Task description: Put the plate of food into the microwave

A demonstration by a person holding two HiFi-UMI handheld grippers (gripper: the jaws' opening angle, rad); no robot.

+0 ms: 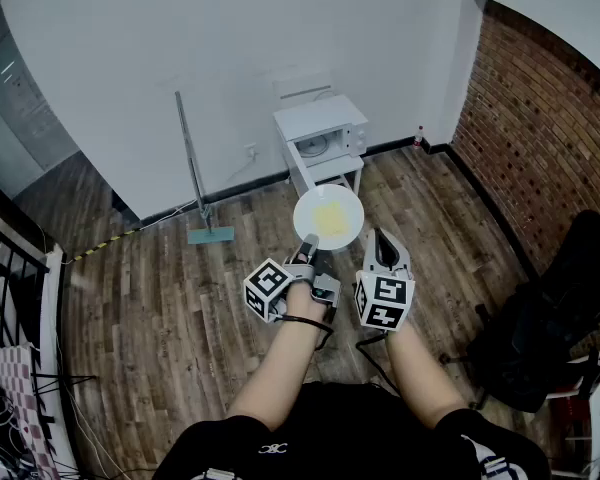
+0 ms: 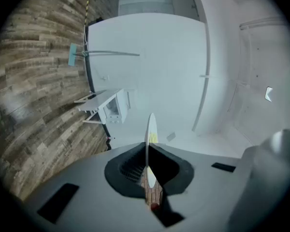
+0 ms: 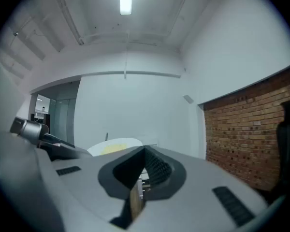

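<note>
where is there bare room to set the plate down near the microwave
Bare floor runs between the mop and the table, and again from the table to the brick wall. The microwave fills the tabletop, so nothing fits beside it. The left gripper holds the plate.

**Plate in the air, microwave at the wall**

We see a round white plate with flat yellow food in its middle. It is held level in the air, its near rim pinched between the jaws of the left gripper. The white microwave stands well apart from it, on a small white worktop against the wall.
</note>
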